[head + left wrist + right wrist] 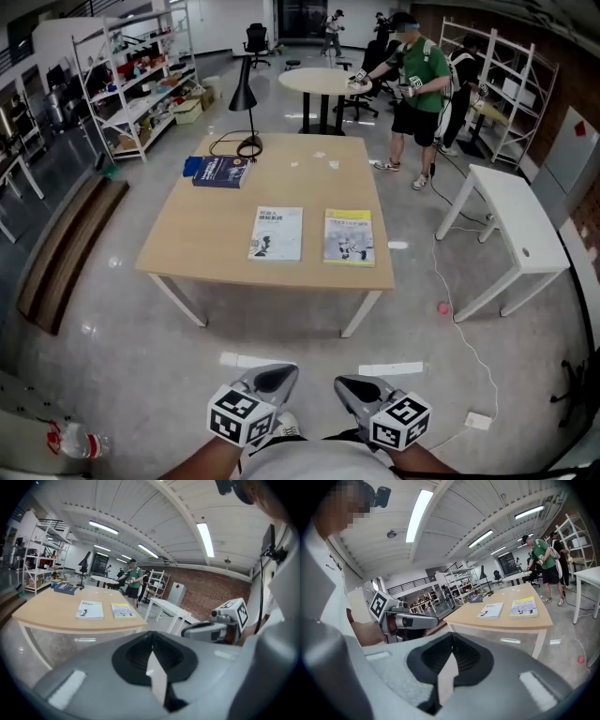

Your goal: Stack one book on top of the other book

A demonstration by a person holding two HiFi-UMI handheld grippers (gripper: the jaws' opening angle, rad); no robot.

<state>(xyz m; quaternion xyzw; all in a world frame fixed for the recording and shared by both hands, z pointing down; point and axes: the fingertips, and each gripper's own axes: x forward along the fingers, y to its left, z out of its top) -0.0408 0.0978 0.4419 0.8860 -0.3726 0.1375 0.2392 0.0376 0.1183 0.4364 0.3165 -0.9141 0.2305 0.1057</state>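
Three on table (309, 183): white bk (276, 233), yellow bk (349, 236), blue bk (220, 172).

white book (277, 232) lies flat and closed, cover up, near the middle of the tabletop's (281, 178) front edge. yellow book (349, 236) sits flat just beside it toward the right corner, a small gap between them, not stacked.
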